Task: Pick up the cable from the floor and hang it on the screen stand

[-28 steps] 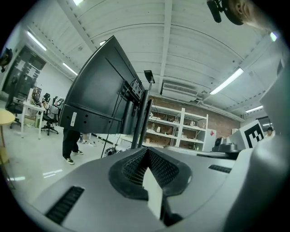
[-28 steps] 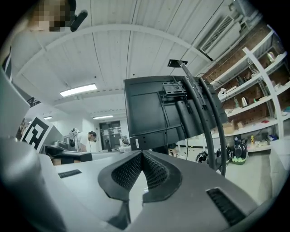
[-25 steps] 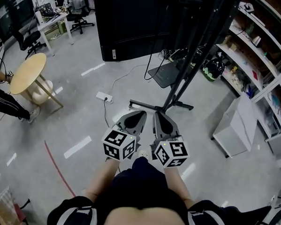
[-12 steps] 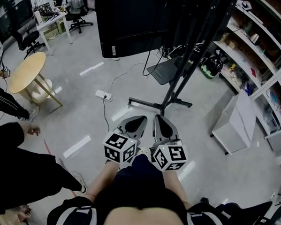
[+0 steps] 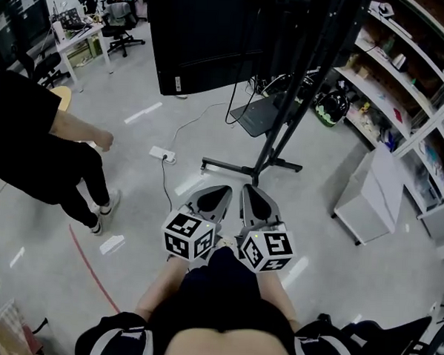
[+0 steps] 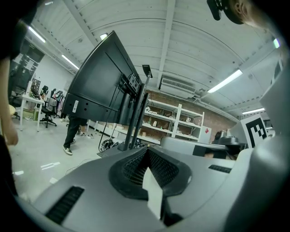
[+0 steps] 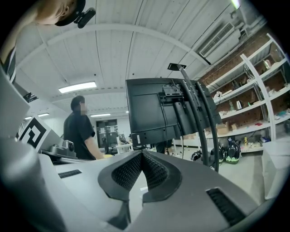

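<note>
The screen stand (image 5: 278,131) is a black slanted pole on a cross base, carrying a big black screen (image 5: 207,39). On the grey floor lie a white power strip (image 5: 162,154) and a thin dark cable (image 5: 165,179) running from it toward me. My left gripper (image 5: 223,188) and right gripper (image 5: 249,188) hover side by side, short of the stand's base, both shut with nothing in them. In the left gripper view the pads meet at the left gripper (image 6: 147,149), with the stand (image 6: 138,115) ahead. The right gripper (image 7: 142,153) also faces the screen (image 7: 154,108).
A person in black (image 5: 38,141) walks across the floor at the left, near a round wooden table (image 5: 63,92). A white cabinet (image 5: 373,196) and open shelves (image 5: 405,79) line the right side. A dark flat plate (image 5: 262,112) lies behind the stand.
A person in black has walked in from the left and now covers most of the round table. Both grippers have hardly shifted and stay shut.
</note>
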Available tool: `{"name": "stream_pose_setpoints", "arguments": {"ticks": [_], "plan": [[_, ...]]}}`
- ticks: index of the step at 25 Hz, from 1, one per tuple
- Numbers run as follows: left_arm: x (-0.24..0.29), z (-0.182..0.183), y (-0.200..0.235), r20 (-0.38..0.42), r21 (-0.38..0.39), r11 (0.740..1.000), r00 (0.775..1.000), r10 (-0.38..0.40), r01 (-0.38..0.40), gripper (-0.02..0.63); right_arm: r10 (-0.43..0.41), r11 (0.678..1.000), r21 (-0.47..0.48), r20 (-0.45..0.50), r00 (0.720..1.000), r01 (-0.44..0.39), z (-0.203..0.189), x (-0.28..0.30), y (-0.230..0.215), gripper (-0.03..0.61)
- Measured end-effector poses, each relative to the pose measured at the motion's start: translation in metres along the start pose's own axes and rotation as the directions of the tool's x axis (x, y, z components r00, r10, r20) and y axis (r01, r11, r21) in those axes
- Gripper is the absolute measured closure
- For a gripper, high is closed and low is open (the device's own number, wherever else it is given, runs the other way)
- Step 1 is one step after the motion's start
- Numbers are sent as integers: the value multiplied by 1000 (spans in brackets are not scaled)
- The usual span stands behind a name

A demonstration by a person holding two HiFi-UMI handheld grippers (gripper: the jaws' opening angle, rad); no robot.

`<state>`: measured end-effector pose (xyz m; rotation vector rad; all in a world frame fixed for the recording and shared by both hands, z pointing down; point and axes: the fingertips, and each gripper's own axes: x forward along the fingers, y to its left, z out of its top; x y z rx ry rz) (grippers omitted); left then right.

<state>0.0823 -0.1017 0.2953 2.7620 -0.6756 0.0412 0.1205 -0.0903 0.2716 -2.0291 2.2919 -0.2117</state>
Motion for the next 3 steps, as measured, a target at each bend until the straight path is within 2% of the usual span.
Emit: {"name": "stream_pose_setpoints", "arguments": {"ticks": [3], "plan": [[0,0,0,-3,-1,1000,1000,1,-1,611,0,1000,0,-4,1000,0,1,0,1,557]]}}
